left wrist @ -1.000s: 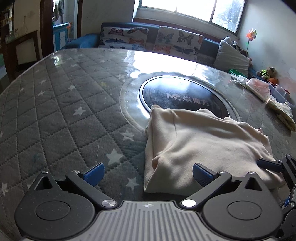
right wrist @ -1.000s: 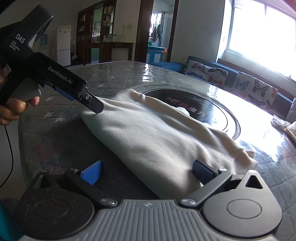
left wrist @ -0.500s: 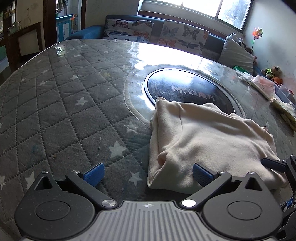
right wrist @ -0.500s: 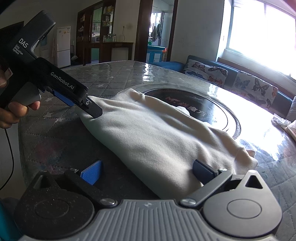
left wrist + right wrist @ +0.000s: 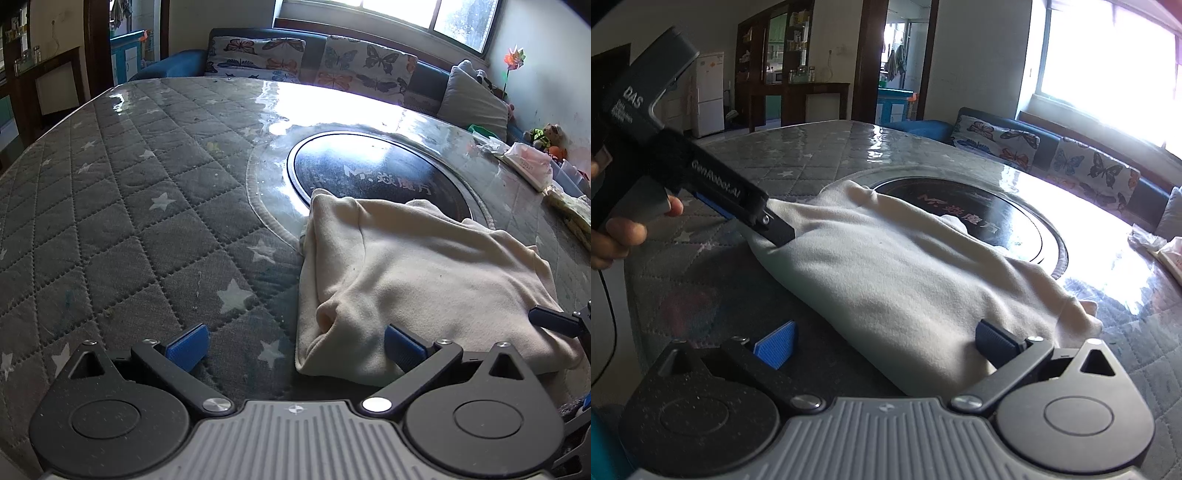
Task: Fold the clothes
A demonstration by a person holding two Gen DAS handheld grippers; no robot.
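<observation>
The cream garment (image 5: 417, 280) lies folded into a thick bundle on the quilted tabletop (image 5: 122, 221), its far edge overlapping the dark round inset (image 5: 373, 173), probably set there so it can be squared up. The left gripper (image 5: 295, 343) is spread wide with nothing between its pads, at the garment's near corner. The right gripper (image 5: 886, 341) is likewise released, its right pad against the garment's near edge, seemingly to take the next fold.

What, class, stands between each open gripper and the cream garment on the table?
Nothing visible. The cream garment lies right before the left gripper, its near edge between the fingers. The right gripper likewise has the cloth between its fingers.
</observation>
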